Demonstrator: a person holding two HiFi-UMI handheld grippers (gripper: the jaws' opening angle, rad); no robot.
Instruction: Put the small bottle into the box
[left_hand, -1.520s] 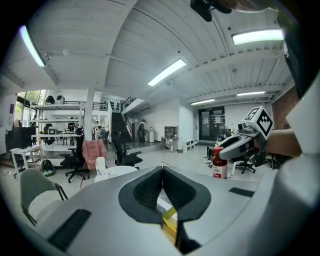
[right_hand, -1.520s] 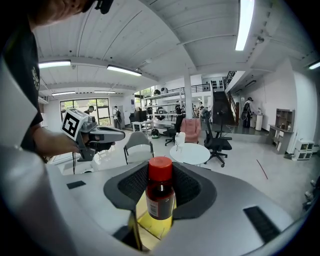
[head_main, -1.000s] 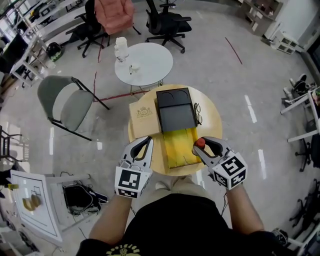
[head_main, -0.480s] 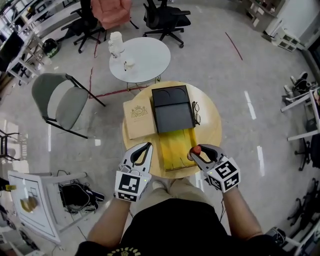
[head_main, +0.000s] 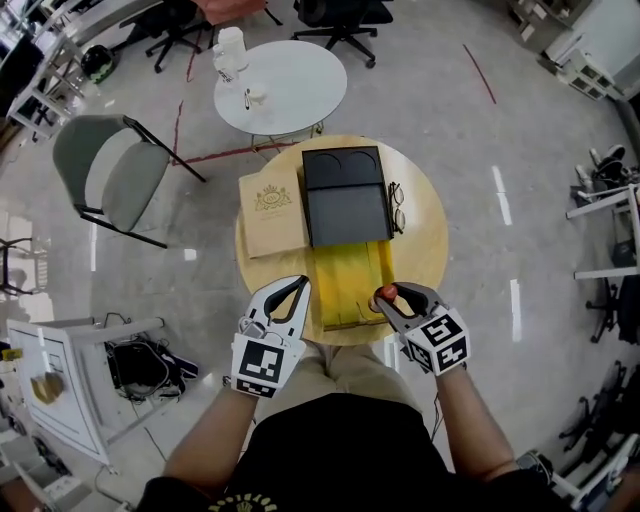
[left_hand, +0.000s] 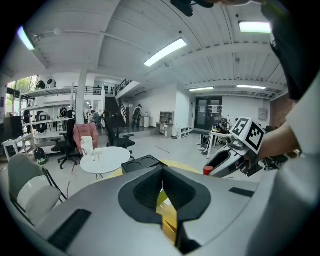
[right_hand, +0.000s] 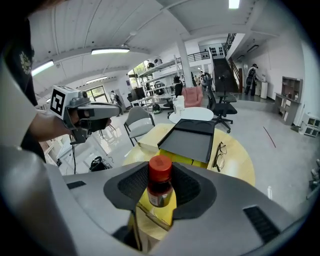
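Right gripper (head_main: 387, 297) has swung the small bottle (head_main: 386, 292) inward — beside the box (head_main: 350, 282).

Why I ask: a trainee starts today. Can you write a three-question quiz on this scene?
1. Multiple choice: what is the right gripper shut on? A, a pair of scissors; B, the small bottle with a red cap; C, a pen.
2. True or false: the left gripper is shut with nothing between its jaws.
3. Fill in: by the person's own sides, the eyeglasses lie on the round table to the ___ of the black lid of the box.

Key: 1 B; 2 true; 3 right.
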